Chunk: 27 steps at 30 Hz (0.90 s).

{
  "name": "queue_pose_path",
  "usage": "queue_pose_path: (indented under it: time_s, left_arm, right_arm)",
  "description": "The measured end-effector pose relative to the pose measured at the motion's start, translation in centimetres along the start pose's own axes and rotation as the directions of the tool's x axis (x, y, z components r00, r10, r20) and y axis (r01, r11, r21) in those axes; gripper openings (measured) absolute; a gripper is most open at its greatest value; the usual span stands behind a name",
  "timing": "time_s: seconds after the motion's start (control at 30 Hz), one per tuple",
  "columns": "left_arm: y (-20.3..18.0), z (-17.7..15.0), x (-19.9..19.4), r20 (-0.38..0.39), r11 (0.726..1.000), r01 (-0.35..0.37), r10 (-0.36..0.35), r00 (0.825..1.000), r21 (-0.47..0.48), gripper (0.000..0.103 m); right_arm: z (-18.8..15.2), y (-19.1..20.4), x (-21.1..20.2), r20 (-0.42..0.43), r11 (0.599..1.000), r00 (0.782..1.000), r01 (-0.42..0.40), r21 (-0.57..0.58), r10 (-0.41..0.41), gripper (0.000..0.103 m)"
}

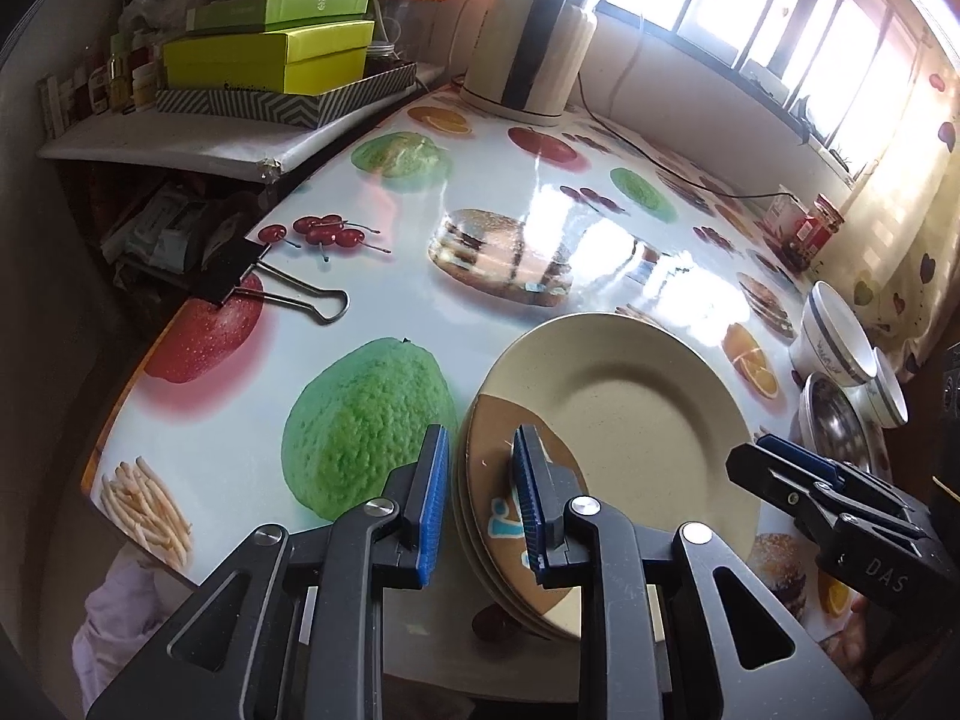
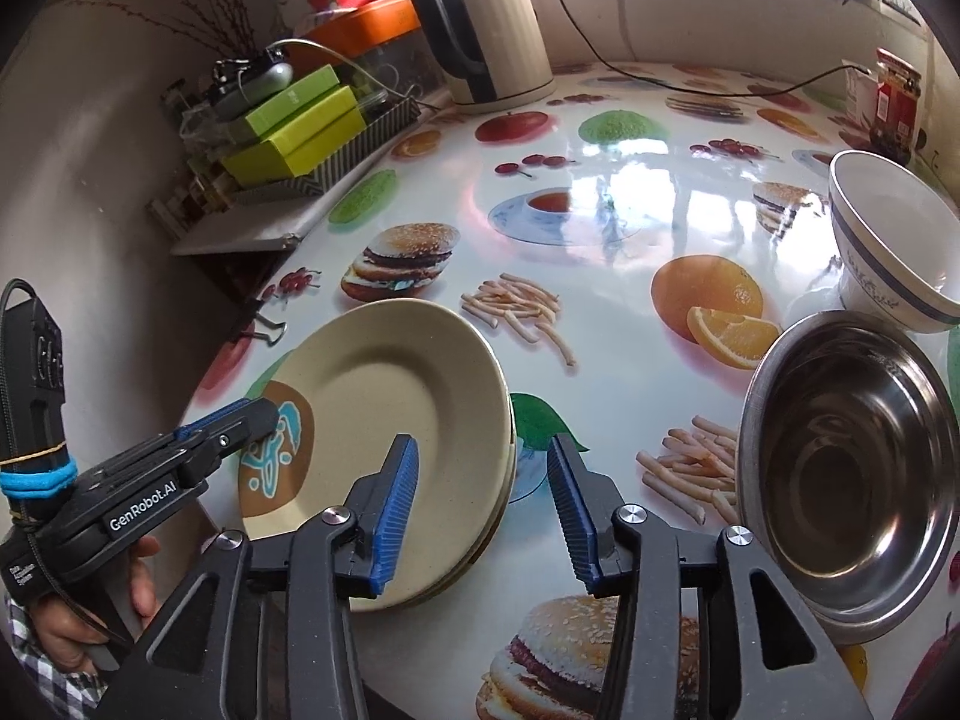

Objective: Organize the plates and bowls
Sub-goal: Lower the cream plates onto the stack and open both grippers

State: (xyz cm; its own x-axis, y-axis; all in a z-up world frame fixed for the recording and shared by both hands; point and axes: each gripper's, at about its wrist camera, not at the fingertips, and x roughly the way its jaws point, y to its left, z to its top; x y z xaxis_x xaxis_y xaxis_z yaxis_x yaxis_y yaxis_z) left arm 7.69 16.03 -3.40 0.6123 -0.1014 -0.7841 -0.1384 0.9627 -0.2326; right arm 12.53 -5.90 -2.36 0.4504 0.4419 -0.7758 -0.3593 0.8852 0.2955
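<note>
A stack of beige plates (image 1: 630, 420) lies at the table's near edge; it also shows in the right wrist view (image 2: 396, 402). A lower plate with a brown patch and blue print (image 1: 498, 504) sticks out to the left. My left gripper (image 1: 480, 498) is open, its jaws straddling the stack's left rim. My right gripper (image 2: 486, 510) is open and empty, its jaws straddling the stack's right rim; it shows in the left wrist view (image 1: 804, 474). A steel bowl (image 2: 852, 468) and a white blue-banded bowl (image 2: 900, 240) stand to the right.
The round table (image 2: 600, 228) has a glossy food-print cover. An electric kettle (image 2: 480, 24) with a cord stands at the back, a red jar (image 2: 897, 102) at the far right. Green boxes (image 1: 270, 54) sit on a side shelf. A binder clip (image 1: 270, 282) lies at the left edge.
</note>
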Motion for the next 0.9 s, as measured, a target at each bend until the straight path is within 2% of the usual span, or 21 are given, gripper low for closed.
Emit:
queue_pose_path:
  time_s: [0.1, 0.43, 0.57, 0.63, 0.9]
  left_arm:
    - [-0.2, 0.0, -0.1, 0.016, 1.0, -0.019, 0.019, 1.0, 0.019, 0.036]
    - [-0.7, -0.1, -0.7, 0.054, 0.998, -0.03, 0.027, 0.998, 0.054, 0.041]
    - [-0.7, -0.2, -0.8, 0.045, 0.999, -0.002, 0.0, 0.999, 0.047, 0.043]
    - [-0.8, -0.3, -0.8, 0.042, 0.999, -0.002, 0.0, 0.999, 0.049, 0.047]
    - [0.5, -0.8, 0.5, -0.025, 0.999, 0.045, -0.045, 0.999, -0.017, 0.048]
  right_arm:
    - [-0.1, 0.0, 0.0, 0.008, 1.0, 1.0, 0.01, 0.003, -0.01, 0.046]
    - [-0.6, -0.2, 0.0, 0.033, 1.0, 0.999, 0.03, 0.005, -0.03, 0.049]
    - [-1.0, 0.1, 0.1, 0.031, 1.0, 0.999, 0.023, -0.006, -0.023, 0.049]
    - [-1.1, 0.1, 0.2, 0.027, 1.0, 0.999, 0.017, -0.003, -0.017, 0.05]
    - [-1.3, 0.1, 1.2, -0.001, 1.0, 1.0, -0.013, 0.007, 0.013, 0.051]
